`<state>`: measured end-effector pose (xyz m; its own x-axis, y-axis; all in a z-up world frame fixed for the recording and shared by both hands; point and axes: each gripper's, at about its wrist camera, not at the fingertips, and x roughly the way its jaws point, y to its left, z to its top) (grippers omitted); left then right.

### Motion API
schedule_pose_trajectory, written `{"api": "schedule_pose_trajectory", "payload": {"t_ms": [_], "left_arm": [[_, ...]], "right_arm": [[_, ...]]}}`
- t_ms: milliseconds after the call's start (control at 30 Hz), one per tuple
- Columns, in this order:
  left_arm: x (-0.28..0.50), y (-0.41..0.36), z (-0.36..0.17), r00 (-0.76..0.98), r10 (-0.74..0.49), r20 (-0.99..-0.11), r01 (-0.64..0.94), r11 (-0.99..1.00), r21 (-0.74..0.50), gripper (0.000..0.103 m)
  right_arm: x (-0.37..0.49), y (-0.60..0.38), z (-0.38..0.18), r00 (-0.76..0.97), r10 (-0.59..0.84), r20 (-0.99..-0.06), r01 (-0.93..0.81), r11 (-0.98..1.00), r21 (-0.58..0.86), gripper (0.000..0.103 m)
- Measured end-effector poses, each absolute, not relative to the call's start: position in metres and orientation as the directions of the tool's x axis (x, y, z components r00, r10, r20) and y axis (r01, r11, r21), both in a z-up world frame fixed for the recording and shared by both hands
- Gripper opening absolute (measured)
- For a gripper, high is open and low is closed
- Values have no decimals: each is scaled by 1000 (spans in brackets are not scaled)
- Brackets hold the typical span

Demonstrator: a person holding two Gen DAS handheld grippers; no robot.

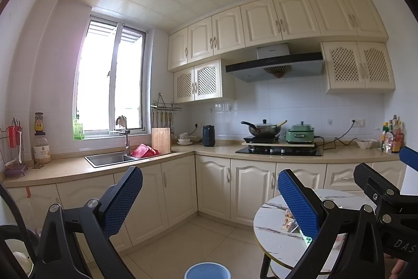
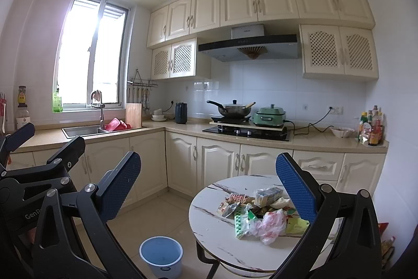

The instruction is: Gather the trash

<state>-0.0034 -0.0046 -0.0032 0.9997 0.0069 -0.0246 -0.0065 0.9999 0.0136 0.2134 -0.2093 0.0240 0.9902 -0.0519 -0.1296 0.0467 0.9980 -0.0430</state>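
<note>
progress: not started, by the look of it | left gripper (image 1: 209,203) spread wide, holding nothing | right gripper (image 2: 209,191) likewise | wrapper pile (image 2: 261,213) heaped on round marble table (image 2: 209,224) | blue bin (image 2: 161,255) on floor beside it, apparently bare inside

We see the trash (image 2: 257,213) as a loose heap of crumpled wrappers on the round table (image 2: 209,221): a pink-and-white plastic bag at the front, green packets beside it, red and yellow wrappers and a grey-green packet behind. Left of the table, the bin (image 2: 161,256) stands upright and open on the floor, white outside, blue inside.
</note>
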Motion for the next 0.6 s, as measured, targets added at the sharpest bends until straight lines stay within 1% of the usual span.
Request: {"api": "schedule_pose_trajectory", "payload": {"t_ms": [267, 467, 533, 600], "left_arm": [[15, -11, -13, 999, 12, -37, -12, 1000, 16, 102], [48, -20, -29, 999, -19, -47, 19, 1000, 14, 102], [68, -24, -39, 996, -23, -81, 25, 999, 22, 102], [90, -27, -47, 991, -33, -131, 36, 999, 24, 102]], "right_arm": [[226, -213, 16, 987, -57, -147, 52, 998, -41, 103], [245, -224, 1, 987, -72, -145, 68, 997, -32, 103], [254, -239, -7, 984, -103, -149, 102, 995, -11, 103], [263, -256, -17, 975, -138, -175, 141, 990, 6, 103]]}}
